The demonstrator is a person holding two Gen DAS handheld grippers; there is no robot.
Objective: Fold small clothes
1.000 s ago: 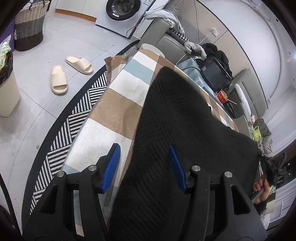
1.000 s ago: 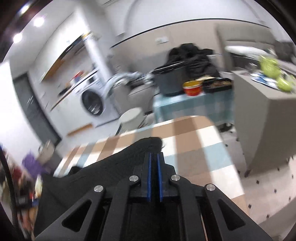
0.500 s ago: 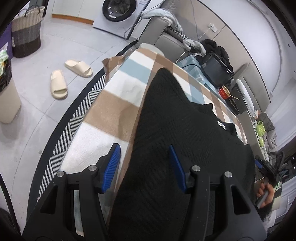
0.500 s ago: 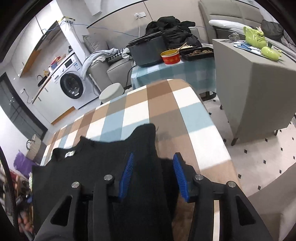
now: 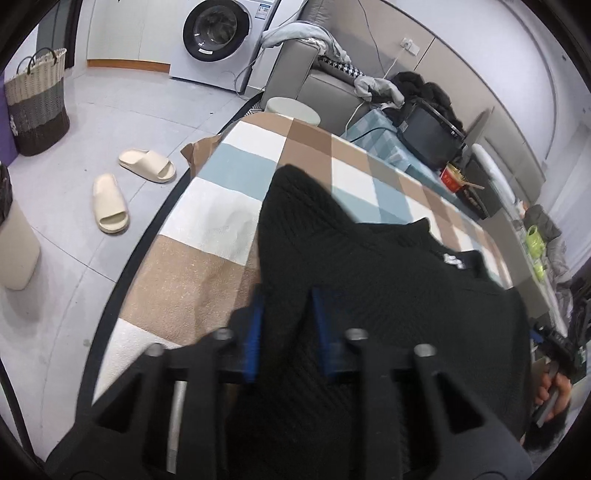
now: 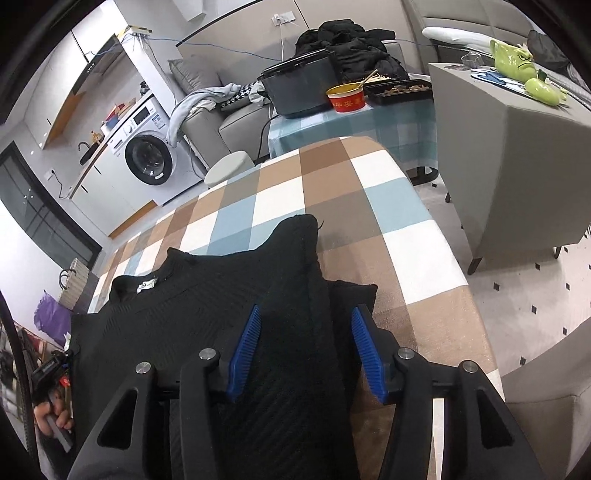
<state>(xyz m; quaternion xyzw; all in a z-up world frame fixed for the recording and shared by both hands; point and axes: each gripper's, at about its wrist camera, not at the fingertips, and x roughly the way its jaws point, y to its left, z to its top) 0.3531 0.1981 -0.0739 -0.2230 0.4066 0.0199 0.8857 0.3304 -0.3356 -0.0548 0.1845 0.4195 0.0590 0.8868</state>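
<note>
A black knit sweater (image 5: 369,295) lies spread on the table's checked cloth (image 5: 221,221), collar label up. My left gripper (image 5: 286,325) sits at the sweater's left edge with its blurred blue pads closing on the fabric between them. In the right wrist view the sweater (image 6: 221,295) has a sleeve folded up over its body. My right gripper (image 6: 306,343) hangs over that sleeve, jaws opening; the sleeve lies between the pads, not pinched. The person's hands (image 5: 554,395) (image 6: 48,417) show at the frame edges.
Two cream slippers (image 5: 110,203) and a woven basket (image 5: 37,103) are on the floor left of the table, by a washing machine (image 5: 214,33). A grey cabinet (image 6: 509,147) stands right; behind are a round stool (image 6: 229,168) and a side table with a red bowl (image 6: 347,98).
My right gripper opened and let the sleeve go onto the sweater. My left gripper slid in over the sweater's edge and its jaws narrowed around the fabric.
</note>
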